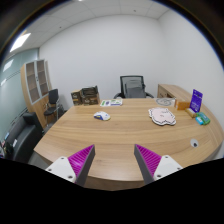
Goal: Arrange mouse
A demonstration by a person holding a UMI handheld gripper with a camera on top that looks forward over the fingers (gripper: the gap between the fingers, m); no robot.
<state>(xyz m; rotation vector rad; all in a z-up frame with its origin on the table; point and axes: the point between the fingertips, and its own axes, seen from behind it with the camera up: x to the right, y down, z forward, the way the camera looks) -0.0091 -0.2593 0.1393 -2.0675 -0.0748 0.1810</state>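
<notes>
A white mouse (102,116) lies on the wooden conference table (110,140), toward its far left part, well beyond my fingers. My gripper (115,160) hovers above the table's near edge. Its two fingers, with magenta pads (81,160), stand wide apart and open, with nothing between them. The mouse sits slightly left of the line straight ahead of the fingers.
A patterned round item (163,116) lies on the right of the table, with a purple box (196,100) and a teal object (203,119) further right. Papers (112,102) rest at the far edge. A black office chair (132,88) stands behind the table; shelves (36,80) on the left.
</notes>
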